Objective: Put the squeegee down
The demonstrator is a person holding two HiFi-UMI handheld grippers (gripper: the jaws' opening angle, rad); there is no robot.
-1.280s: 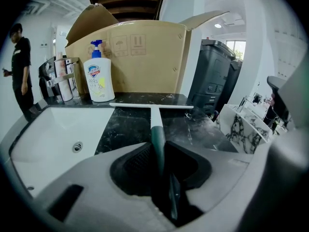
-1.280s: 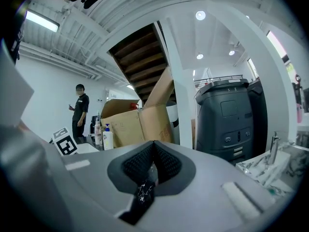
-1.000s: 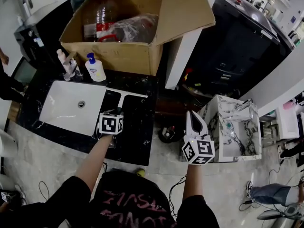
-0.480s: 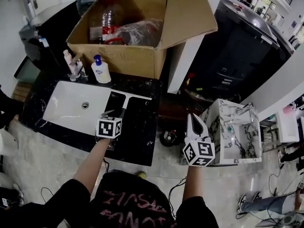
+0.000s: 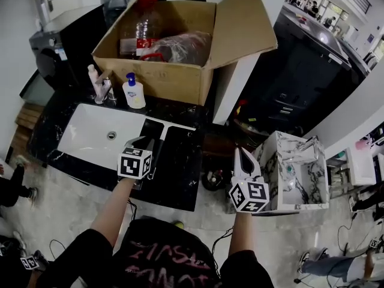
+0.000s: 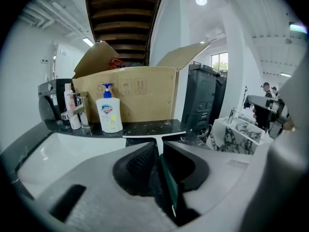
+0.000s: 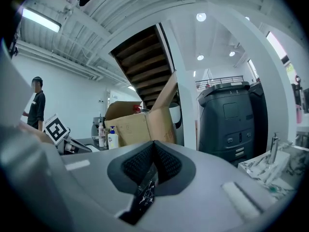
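The squeegee [image 5: 173,126] lies flat on the black counter [image 5: 180,179], its white blade across the far side and its handle pointing back at me. In the left gripper view the squeegee [image 6: 154,137] shows through the narrow slit between the jaws, resting on the counter. My left gripper [image 5: 139,143] hovers above the handle end; its jaws are closing and the pads [image 6: 140,161] do not press on the handle. My left gripper [image 6: 157,148] points down at the counter. My right gripper [image 5: 242,153] is shut and empty, held level off the counter's right end; in its own view the right gripper [image 7: 154,144] has its pads together.
An open cardboard box [image 5: 162,74] with bottles stands behind the counter. A soap bottle [image 5: 134,92] and a faucet [image 5: 99,86] stand by the white sink [image 5: 90,137]. A marble-patterned box [image 5: 297,170] sits at the right. Dark bins [image 5: 300,65] stand behind it.
My left gripper has risen off the counter and away from the squeegee, which stays lying where it was. The right gripper has barely shifted.
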